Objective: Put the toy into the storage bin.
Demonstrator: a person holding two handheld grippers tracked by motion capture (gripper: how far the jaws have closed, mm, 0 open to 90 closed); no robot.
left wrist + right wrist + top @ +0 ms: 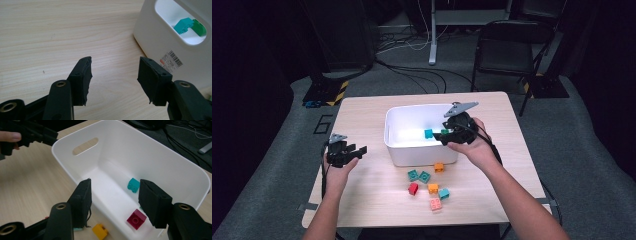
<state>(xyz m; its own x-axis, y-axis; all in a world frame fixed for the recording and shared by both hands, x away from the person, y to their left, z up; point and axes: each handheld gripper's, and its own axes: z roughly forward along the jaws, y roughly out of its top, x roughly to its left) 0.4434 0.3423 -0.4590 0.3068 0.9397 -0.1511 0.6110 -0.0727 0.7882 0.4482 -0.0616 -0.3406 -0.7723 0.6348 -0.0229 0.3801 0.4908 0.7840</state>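
My table [372,195], light wood. On it the white bin [402,150], open top, a handle slot in its end wall [85,145].

My right gripper [451,136] hangs over the bin's right end. Jaws wide apart, nothing between the pads. Below them, on the bin floor, lies a magenta brick [136,219], free of both pads. A teal brick [133,185] sits farther along the floor, apart from the magenta one. Through the slot, the left gripper view shows a green brick [200,28] touching that teal one.

My left gripper [357,151] is above bare wood to the left of the bin, well apart from it. Jaws wide, empty.

Loose bricks on the table in front of the bin: an orange one [439,167] just beside the wall; two teal-green [418,175], a red [413,188], another orange [432,188], a light blue [444,193], a pink [435,204], clustered near each other.
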